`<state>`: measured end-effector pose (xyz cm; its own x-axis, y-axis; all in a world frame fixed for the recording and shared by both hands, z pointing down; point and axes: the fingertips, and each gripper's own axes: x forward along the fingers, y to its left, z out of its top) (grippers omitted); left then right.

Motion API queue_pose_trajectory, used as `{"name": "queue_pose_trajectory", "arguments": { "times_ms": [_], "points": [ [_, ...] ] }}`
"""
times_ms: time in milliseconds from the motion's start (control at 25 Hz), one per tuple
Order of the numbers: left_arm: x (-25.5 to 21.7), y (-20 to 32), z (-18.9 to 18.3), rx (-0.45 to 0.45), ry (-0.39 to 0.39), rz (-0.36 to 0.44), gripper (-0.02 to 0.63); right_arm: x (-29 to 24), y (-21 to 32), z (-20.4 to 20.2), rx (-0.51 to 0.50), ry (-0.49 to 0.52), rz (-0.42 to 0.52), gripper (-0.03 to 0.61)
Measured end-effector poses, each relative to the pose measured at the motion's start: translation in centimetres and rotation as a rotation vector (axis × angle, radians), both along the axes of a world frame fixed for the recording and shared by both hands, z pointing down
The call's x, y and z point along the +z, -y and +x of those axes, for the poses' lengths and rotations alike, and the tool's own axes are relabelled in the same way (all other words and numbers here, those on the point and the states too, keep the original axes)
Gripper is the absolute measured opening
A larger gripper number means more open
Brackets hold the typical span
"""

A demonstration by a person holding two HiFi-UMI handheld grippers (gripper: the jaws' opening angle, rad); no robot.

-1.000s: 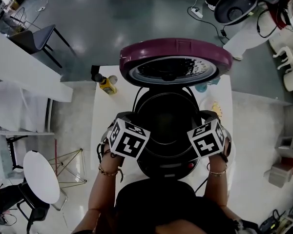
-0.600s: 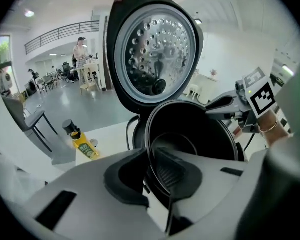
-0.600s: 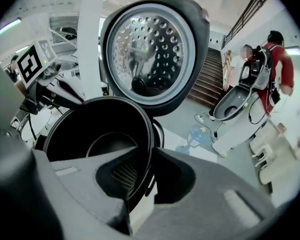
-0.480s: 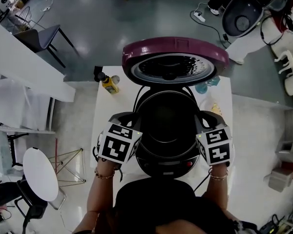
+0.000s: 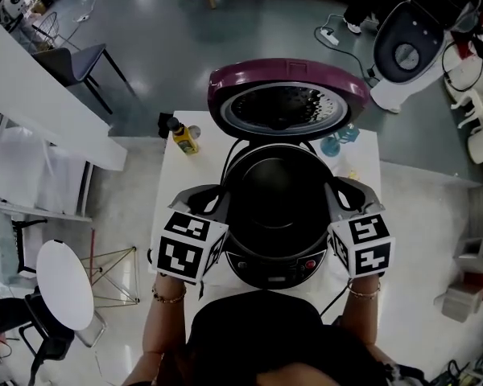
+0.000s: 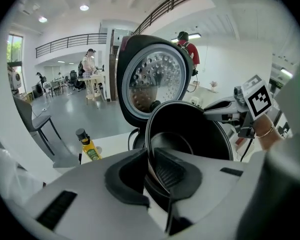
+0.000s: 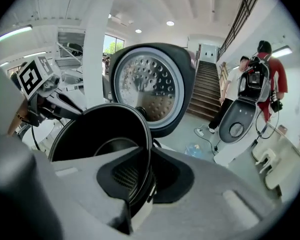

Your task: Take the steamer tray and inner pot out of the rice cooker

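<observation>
Table on glossy grey floor bears rice cooker; left gripper and right gripper clamp rim of inner pot.

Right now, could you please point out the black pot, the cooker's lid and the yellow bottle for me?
pot [image 5: 278, 203], head view, on its dark inside floor.
lid [image 5: 286, 69], head view, on its purple outer rim.
yellow bottle [image 5: 184, 141], head view, on its yellow body.

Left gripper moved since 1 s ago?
Yes. In the head view the left gripper, jaws on the rim of the inner pot, has shifted down-frame and left, away from the open lid, likely rising toward the camera.
</observation>
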<state>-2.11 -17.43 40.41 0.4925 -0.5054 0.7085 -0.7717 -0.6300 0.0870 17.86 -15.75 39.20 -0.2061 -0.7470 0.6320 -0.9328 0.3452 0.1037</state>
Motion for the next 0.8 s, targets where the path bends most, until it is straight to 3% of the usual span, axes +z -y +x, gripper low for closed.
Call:
{"name": "queue_pose_trajectory", "arguments": {
  "times_ms": [240, 800],
  "points": [
    [-2.2, -0.9, -0.3, -0.013, -0.051, 0.066, 0.038, -4.0, -0.5, -0.5, 0.005, -0.006, 0.115, 0.04],
    [-7.8, -3.1, -4.5, -0.071, -0.132, 0.206, 0.034, -9.8, -2.6, -4.6, -0.042, -0.026, 0.282, 0.038]
  ]
}}
